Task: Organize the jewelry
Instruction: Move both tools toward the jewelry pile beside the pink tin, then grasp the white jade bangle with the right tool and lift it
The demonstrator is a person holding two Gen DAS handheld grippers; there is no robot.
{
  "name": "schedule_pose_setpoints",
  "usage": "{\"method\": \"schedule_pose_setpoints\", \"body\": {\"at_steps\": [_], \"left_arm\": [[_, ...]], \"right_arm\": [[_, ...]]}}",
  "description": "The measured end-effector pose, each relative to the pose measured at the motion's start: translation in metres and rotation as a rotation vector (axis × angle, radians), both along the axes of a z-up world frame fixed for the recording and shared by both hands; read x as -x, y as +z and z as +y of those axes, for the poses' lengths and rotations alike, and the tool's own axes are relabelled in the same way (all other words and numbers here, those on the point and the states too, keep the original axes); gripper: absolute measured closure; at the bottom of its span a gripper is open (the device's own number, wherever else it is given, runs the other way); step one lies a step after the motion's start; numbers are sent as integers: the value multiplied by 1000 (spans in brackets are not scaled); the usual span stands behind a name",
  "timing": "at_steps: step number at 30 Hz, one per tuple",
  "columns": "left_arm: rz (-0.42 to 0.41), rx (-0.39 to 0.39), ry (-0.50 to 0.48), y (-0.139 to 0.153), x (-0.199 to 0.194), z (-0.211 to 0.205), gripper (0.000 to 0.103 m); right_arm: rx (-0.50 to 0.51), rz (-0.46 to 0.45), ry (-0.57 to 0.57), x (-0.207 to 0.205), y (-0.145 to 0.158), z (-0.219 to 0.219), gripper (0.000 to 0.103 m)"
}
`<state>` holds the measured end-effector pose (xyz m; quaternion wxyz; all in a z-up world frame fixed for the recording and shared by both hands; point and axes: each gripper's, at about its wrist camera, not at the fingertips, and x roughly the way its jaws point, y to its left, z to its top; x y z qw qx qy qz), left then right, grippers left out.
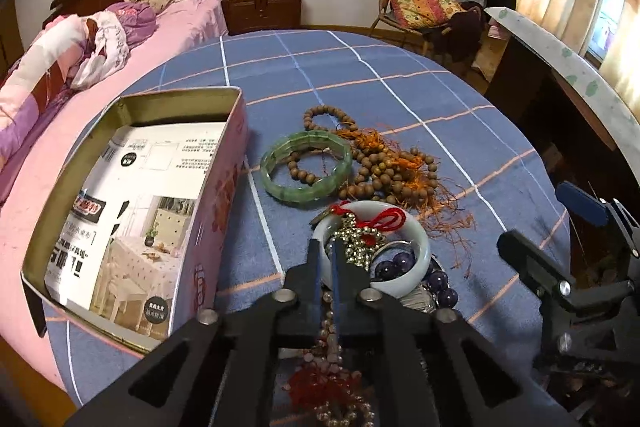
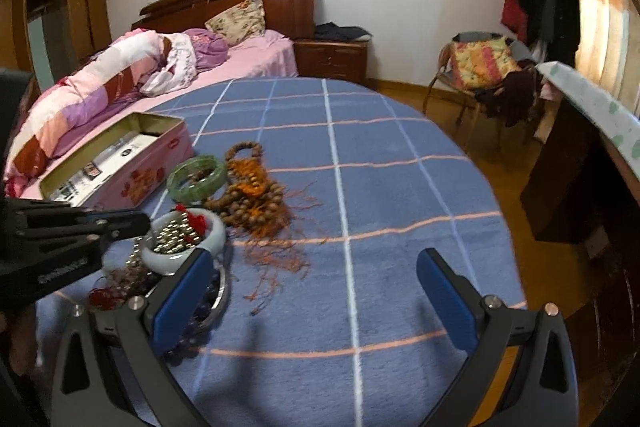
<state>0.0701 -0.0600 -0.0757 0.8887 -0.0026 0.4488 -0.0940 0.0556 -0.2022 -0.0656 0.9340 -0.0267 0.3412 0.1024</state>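
Note:
My left gripper (image 1: 326,251) has its jaws close together across the near-left rim of a white bangle (image 1: 416,255), one finger outside and one inside. Inside the bangle lies a gold bead chain with red cord (image 1: 356,239), with purple beads (image 1: 400,263) beside it. A pink bead strand with a red tassel (image 1: 328,343) lies under the gripper. Further out are a green bangle (image 1: 280,187) and a heap of wooden beads with orange tassels (image 1: 384,179). An open pink tin (image 1: 180,95) stands to the left. My right gripper (image 2: 316,279) hangs open over bare cloth, right of the pile.
Everything rests on a blue checked cloth (image 2: 380,187) over a round table. A printed card lines the tin's bottom (image 1: 132,211). A pink bed (image 2: 248,63) lies behind on the left, a chair with a cushion (image 2: 480,67) at the back right, and a dark cabinet (image 2: 568,179) on the right.

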Motion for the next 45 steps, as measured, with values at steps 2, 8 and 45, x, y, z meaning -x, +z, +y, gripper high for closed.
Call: {"method": "schedule_pose_setpoints", "body": {"at_steps": [2,8,45], "left_arm": [[18,16,23,-4,-1,3,45],[23,65,0,-2,2,0,40],[-106,-132,1,2,2,5,46]], "right_arm": [[-21,10,-8,-2,-1,-4,0],[-4,5,-8,-1,-3,-1,0],[-89,293,141,-76,-24,26,69]]}}
